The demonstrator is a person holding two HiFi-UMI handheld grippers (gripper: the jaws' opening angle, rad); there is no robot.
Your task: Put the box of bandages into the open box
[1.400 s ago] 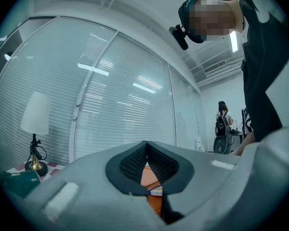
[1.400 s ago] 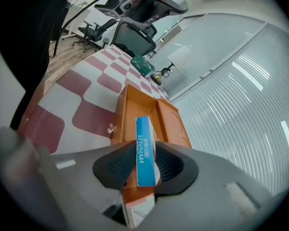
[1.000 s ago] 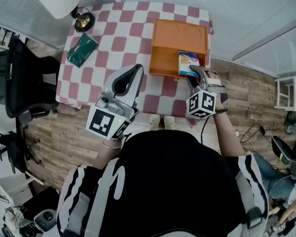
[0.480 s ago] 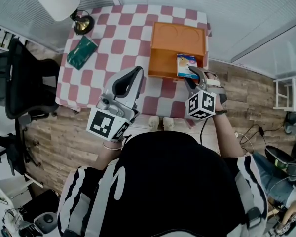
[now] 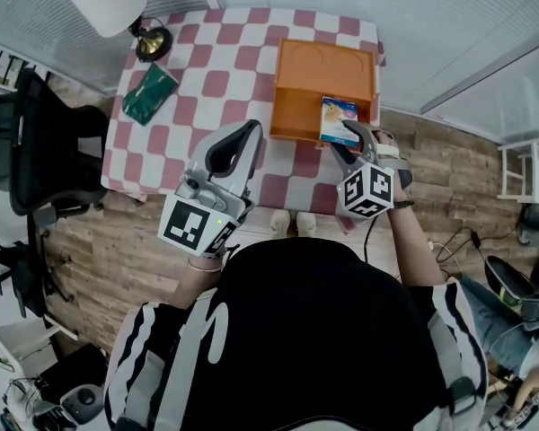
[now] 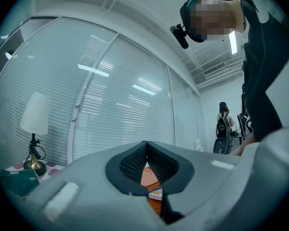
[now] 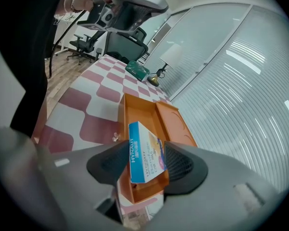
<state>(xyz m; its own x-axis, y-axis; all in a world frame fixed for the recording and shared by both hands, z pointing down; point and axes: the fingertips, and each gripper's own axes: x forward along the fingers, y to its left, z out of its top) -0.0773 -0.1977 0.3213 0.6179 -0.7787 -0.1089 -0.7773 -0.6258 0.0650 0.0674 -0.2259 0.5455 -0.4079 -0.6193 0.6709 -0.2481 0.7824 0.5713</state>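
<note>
The blue and white box of bandages leans tilted in the near right corner of the open orange box, on the checked table. My right gripper hovers just in front of it. In the right gripper view the bandage box stands between the pads, with the orange box below. The jaws have just been opening and stand wide, with no pad pressing on it. My left gripper hangs above the table's near edge, left of the orange box, its tips together and empty.
A green pouch lies at the table's left side, with a brass-footed lamp at the far left corner. A black office chair stands left of the table. White furniture is on the floor at the right.
The right gripper's jaws have spread apart around the bandage box, which has shifted a little further over the orange box. The left gripper has stayed where it was.
</note>
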